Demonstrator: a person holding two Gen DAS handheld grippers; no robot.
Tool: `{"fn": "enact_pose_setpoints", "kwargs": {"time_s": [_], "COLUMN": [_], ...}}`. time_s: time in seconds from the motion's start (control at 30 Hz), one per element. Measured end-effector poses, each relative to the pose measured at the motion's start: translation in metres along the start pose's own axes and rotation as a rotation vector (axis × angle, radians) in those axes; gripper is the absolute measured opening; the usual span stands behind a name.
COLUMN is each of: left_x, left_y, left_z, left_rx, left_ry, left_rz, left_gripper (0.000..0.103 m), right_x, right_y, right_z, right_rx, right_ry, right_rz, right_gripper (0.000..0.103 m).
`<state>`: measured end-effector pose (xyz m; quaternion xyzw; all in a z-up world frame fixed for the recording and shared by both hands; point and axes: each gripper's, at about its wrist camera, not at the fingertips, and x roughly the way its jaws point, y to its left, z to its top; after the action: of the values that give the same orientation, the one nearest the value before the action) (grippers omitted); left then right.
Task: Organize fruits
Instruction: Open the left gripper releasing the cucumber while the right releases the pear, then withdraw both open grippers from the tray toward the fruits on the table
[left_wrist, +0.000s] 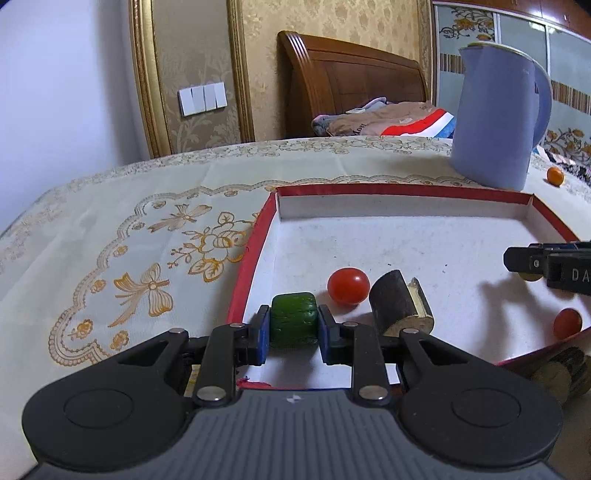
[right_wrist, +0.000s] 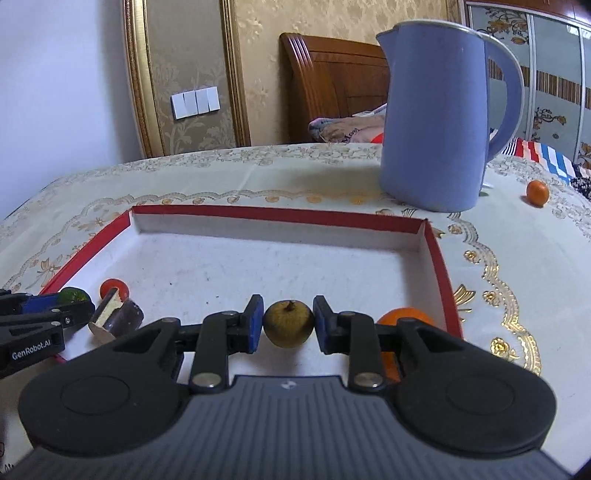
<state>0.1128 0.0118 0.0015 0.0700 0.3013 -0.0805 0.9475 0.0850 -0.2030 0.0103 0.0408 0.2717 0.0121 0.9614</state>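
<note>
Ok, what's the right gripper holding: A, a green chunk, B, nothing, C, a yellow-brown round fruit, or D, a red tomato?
C: the right gripper has its pads closed on the yellow-brown fruit over the box; the green chunk sits in the left gripper.

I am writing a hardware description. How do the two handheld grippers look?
Both the left gripper and the right gripper have black linkage arms with silver pivot pins, blue finger pads and a ribbed grey body. White lettering "GenRobot.AI" marks one side. No sleeves show.
</note>
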Motion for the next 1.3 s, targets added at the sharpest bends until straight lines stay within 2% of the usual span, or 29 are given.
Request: {"fn": "enact_pose_setpoints", "kwargs": {"time_s": [0.1,0.17,0.2,0.23,0.27,0.37,0.43,0.67,0.7,0.77,0.87,1.0,1.07,1.3], "left_x": [0.0,0.0,0.0,0.0,-0.001,-0.008,-0.017,-0.051,-0.056,-0.062,-0.075,-0.088,-0.09,-0.095], "left_y": [0.001,0.003,0.003,0.002,0.0,-0.005,-0.002,0.016,0.016,0.014,0.014,0.023,0.023,0.016], "left_z": [0.0,-0.001,-0.001,-0.002,-0.003,-0.007,-0.009,-0.022,-0.025,-0.032,-0.045,-0.052,-0.053,-0.048], "left_rx": [-0.012,-0.021,-0.019,-0.013,0.001,0.024,0.012,-0.072,-0.072,-0.036,-0.019,-0.057,-0.051,-0.051], "left_ry": [-0.001,-0.003,-0.006,-0.008,-0.01,-0.025,-0.045,-0.075,-0.084,-0.082,-0.117,-0.114,-0.112,-0.099], "left_rz": [-0.004,-0.012,-0.021,-0.032,-0.046,-0.058,-0.063,-0.124,-0.106,-0.047,0.033,-0.01,-0.005,-0.064], "left_gripper": [0.026,0.029,0.031,0.039,0.049,0.063,0.064,0.067,0.068,0.085,0.085,0.085,0.085,0.085], "right_x": [0.003,0.004,0.004,0.003,0.002,-0.007,-0.014,-0.027,-0.029,-0.036,-0.043,-0.045,-0.047,-0.065], "right_y": [-0.001,-0.002,-0.003,-0.003,-0.004,-0.003,-0.006,-0.003,-0.003,-0.004,-0.006,-0.008,-0.009,-0.017], "right_z": [-0.001,-0.002,-0.002,-0.002,-0.003,-0.005,-0.007,-0.012,-0.012,-0.012,-0.013,-0.015,-0.016,-0.026], "right_rx": [0.009,0.019,0.023,0.026,0.026,0.022,0.045,0.048,0.05,0.055,0.067,0.079,0.079,0.098], "right_ry": [0.01,0.018,0.015,0.009,-0.004,-0.045,-0.072,-0.128,-0.144,-0.175,-0.21,-0.206,-0.213,-0.241], "right_rz": [-0.001,0.01,0.01,0.006,0.006,-0.002,0.011,0.039,0.04,0.049,0.034,0.039,0.034,0.015], "right_gripper": [0.028,0.038,0.054,0.067,0.07,0.078,0.085,0.091,0.092,0.093,0.096,0.096,0.096,0.096]}}
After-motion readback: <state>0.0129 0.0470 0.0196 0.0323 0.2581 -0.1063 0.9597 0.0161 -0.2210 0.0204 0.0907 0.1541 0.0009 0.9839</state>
